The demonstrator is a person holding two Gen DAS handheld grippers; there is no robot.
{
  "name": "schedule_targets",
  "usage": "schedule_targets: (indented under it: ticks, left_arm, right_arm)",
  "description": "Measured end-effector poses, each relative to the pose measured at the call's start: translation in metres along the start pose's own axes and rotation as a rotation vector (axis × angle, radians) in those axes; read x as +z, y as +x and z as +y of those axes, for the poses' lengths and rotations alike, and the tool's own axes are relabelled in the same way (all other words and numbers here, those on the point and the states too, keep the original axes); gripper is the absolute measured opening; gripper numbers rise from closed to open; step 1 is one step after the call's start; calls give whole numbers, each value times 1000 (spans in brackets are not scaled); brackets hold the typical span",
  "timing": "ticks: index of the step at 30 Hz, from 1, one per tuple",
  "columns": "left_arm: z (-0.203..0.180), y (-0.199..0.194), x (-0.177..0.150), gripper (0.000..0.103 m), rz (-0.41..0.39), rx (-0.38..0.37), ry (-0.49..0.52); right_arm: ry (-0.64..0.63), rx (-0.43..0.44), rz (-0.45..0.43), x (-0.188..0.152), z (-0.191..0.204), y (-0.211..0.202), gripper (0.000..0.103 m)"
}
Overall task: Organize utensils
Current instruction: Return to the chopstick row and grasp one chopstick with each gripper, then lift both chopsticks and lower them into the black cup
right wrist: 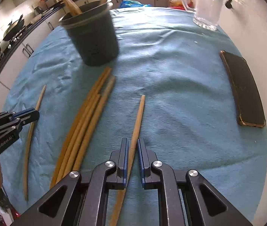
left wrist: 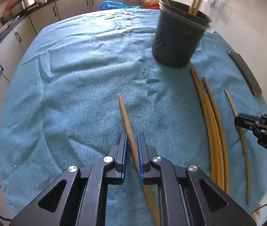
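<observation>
A dark utensil holder (left wrist: 178, 35) with several chopsticks in it stands on the teal cloth (left wrist: 88, 71); it also shows in the right wrist view (right wrist: 93, 33). My left gripper (left wrist: 132, 141) straddles a single wooden chopstick (left wrist: 125, 113) lying on the cloth, jaws narrowly apart with a gap on the left side. My right gripper (right wrist: 132, 145) likewise straddles another single chopstick (right wrist: 139, 116), jaws a little apart. A bundle of several chopsticks (right wrist: 88, 116) lies between the two grippers, also in the left wrist view (left wrist: 214, 124).
A dark phone (right wrist: 244, 88) lies at the right edge of the cloth. A glass mug (right wrist: 206, 5) stands at the far right. Kitchen cabinets (left wrist: 73, 5) and a counter with pots run along the back and left.
</observation>
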State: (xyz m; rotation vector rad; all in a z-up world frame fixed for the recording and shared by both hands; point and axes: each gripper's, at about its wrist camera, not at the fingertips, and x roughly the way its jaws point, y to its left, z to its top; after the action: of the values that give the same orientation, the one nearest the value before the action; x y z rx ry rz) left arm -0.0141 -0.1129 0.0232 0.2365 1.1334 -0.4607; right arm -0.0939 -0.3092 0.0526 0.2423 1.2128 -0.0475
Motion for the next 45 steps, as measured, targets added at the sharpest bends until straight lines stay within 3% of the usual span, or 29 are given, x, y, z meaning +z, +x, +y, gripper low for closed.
schedule_targets:
  ticks: [8, 13, 16, 23, 28, 34, 45]
  left_arm:
    - [-16, 9, 15, 10, -2, 48, 38]
    - [-17, 10, 16, 6, -46, 40, 18]
    - [-17, 6, 16, 6, -69, 25, 2]
    - [-13, -58, 12, 6, -225, 19, -19]
    - [-14, -108, 7, 6, -334, -5, -44]
    - [-22, -146, -11, 6, -408, -13, -49]
    - [-37, -194, -50, 6, -512, 12, -39]
  right_arm:
    - [3, -76, 3, 29, 5, 13, 11]
    - [-54, -150, -54, 28, 27, 16, 8]
    - [-22, -95, -69, 30, 23, 13, 7]
    - [36, 14, -225, 27, 11, -41, 7]
    - [51, 45, -347, 16, 9, -90, 7]
    - [51, 57, -453, 2, 3, -130, 7]
    - [19, 56, -559, -40, 10, -179, 7]
